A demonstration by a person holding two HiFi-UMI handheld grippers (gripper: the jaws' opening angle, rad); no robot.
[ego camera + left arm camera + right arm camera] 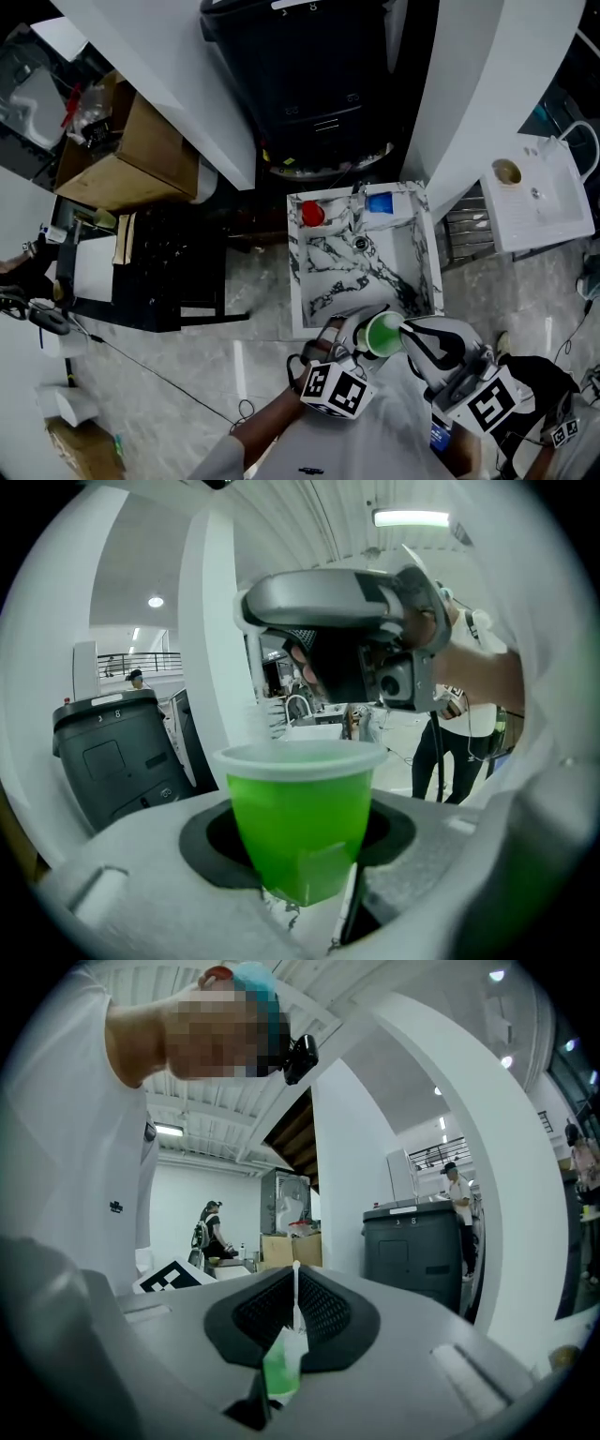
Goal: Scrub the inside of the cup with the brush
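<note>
Left tongs (298, 850) around upright green cup (298, 803)

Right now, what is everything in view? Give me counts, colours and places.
green cup: one, translucent green, clamped in the left gripper
brush: one, thin white handle, pinched in the right gripper
marbled tray: one, white with dark veins, centre
red container: one, tray's far left corner
blue container: one, tray's far edge
bin: one, black, beyond the tray
cardboard box: one, brown, far left
left gripper: shut on the cup
right gripper: shut on the brush
</note>
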